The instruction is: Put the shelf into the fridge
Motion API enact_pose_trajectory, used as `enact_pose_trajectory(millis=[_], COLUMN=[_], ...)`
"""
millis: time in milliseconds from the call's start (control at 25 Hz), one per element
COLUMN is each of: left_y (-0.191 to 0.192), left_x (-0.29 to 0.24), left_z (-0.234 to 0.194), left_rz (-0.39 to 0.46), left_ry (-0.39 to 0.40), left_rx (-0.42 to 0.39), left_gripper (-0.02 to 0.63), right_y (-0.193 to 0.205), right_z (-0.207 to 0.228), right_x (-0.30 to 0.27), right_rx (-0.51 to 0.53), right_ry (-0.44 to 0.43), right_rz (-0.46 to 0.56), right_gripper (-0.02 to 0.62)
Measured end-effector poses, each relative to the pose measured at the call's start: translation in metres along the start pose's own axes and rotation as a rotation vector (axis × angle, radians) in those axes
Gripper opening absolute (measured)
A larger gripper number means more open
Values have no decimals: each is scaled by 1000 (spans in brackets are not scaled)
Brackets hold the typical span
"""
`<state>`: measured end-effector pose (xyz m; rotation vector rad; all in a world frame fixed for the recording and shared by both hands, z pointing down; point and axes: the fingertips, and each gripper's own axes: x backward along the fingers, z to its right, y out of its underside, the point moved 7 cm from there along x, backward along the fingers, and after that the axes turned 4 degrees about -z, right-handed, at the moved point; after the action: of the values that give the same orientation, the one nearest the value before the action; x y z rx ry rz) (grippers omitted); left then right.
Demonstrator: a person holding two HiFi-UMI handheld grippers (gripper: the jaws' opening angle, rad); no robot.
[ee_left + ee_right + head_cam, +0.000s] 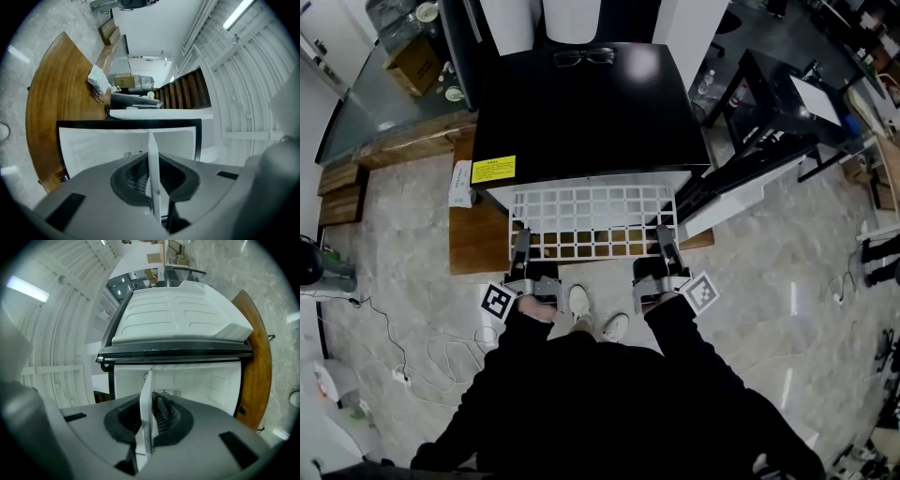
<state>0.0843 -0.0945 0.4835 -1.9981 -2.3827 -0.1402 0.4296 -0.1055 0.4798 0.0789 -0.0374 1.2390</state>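
The white wire shelf (591, 220) lies level, its far edge just inside the open front of the black fridge (581, 112). Its near edge is clamped at both corners: the left hand-held gripper (522, 244) and right hand-held gripper (663, 244) are each nearly closed on the wire. The door (736, 202) stands swung wide to the right.

yellow label (493, 170) on the black fridge (591, 103), print too small to read

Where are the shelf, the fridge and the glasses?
shelf (592, 222), head view, middle of its white wire grid.
fridge (591, 122), head view, its black top.
glasses (583, 57), head view, bridge between the lenses.
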Motion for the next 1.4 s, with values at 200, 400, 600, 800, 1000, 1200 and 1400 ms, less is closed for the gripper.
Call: enact_pose_trajectory(millis=[200, 400, 600, 800, 1000, 1200, 1400], left_y=[0, -2, -2, 1, 2, -1, -8], left_x=[1, -2, -2, 0, -14, -25, -42], left_z=[1, 3, 3, 5, 0, -1, -6], left_rz=[-9, -17, -26, -23, 1, 9, 21], left_ry=[-18, -25, -20, -20, -22, -9, 2], left_rx=[3, 1, -4, 9, 8, 5, -1], left_gripper=[32, 32, 32, 32, 32, 32, 32], right_y=[1, 2, 0, -4, -12, -12, -12], right_z=[-3, -1, 4, 6, 8, 9, 13], right_x=[2, 4, 3, -6, -33, -40, -59], right_rx=[-11, -26, -14, -16, -21, -17, -7], right_ry=[15, 36, 45, 45, 42, 42, 35], right_rz=[10, 21, 15, 24, 44, 74, 89], right_gripper=[23, 23, 23, 23, 23, 23, 23])
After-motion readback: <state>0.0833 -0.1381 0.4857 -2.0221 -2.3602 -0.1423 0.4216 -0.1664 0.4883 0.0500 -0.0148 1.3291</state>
